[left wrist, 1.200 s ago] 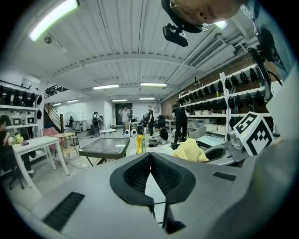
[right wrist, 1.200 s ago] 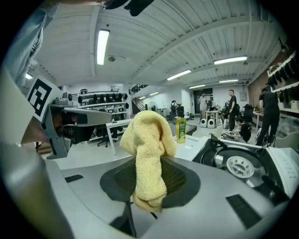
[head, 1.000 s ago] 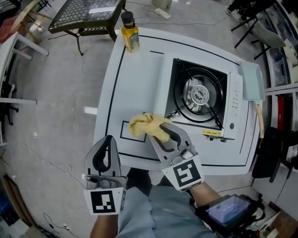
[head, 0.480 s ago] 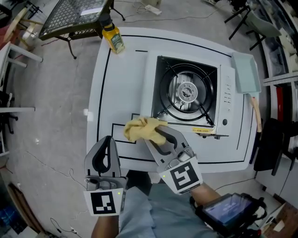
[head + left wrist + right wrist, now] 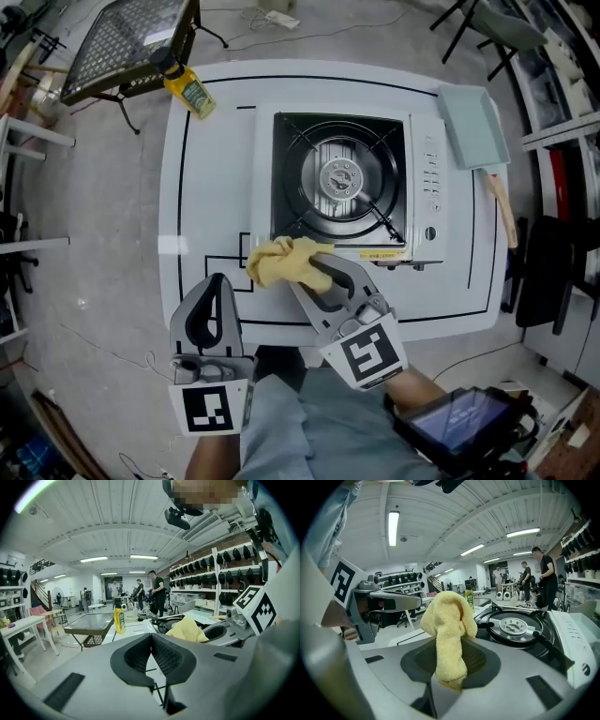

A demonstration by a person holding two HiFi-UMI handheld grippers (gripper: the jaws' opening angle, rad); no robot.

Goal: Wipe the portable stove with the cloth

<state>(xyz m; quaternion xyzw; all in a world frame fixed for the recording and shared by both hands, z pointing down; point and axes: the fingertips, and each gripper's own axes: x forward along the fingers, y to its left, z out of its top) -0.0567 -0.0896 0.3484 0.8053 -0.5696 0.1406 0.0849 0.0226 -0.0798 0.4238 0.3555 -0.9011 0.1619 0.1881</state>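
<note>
We are holding the cloth (image 5: 281, 261) in the right gripper (image 5: 312, 272), whose jaws are pinching a fold of it, so that the rest is bunching up above the tips. The left gripper (image 5: 217, 281) is hanging back over the near edge of the table (image 5: 216, 169), with its jaws pressed together on nothing.

The stove (image 5: 342, 178) is lying just ahead of the cloth and slightly to the right. Its long axis is running across us, with the burner on the left and the control strip on the right. The cloth is sitting at the stove's near left corner; we cannot tell whether it is touching the metal yet. The right gripper is clearly the nearer one, so we are judging that the wipe is calling for a short push forward and to the right.

The cloth is looking yellow, soft and nubby, crumpled into a loose wad. The stove is showing a white body, a black recessed pan and a shiny round burner under four dark prongs.
</note>
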